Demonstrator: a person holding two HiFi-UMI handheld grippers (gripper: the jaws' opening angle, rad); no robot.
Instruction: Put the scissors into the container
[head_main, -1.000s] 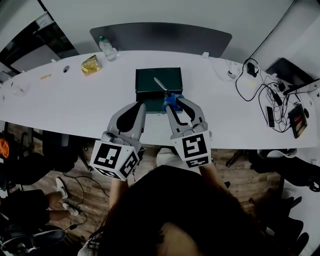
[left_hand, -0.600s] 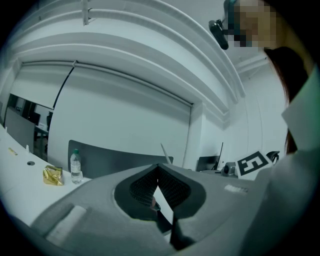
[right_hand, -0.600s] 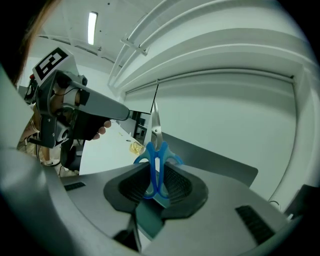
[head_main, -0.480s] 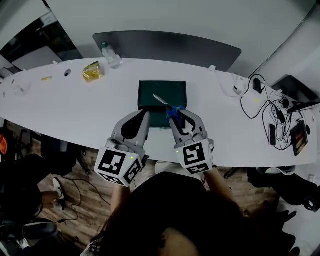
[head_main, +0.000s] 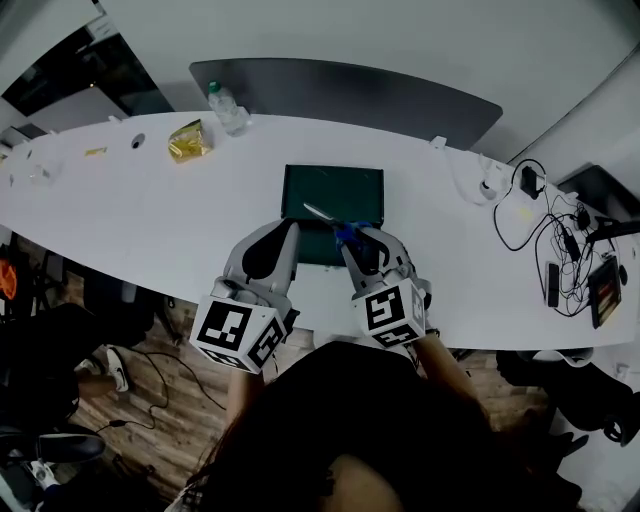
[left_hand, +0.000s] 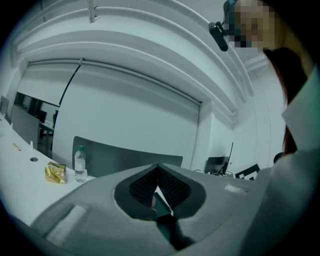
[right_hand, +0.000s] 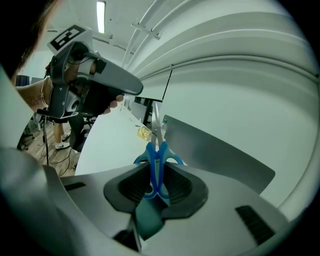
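While the head view looks down, the right gripper (head_main: 352, 238) pinches the blue handles of the scissors (head_main: 322, 214), blades reaching out over the green container (head_main: 345, 185) on the white table (head_main: 150, 200). The left gripper (head_main: 285, 230) sits at the container's near left corner. Over to the left gripper view: jaws pressed together, nothing between them, a bottle (left_hand: 80, 164) beyond. Now the right gripper view: pads clamped on the scissors' handles, closed blades pointing away.
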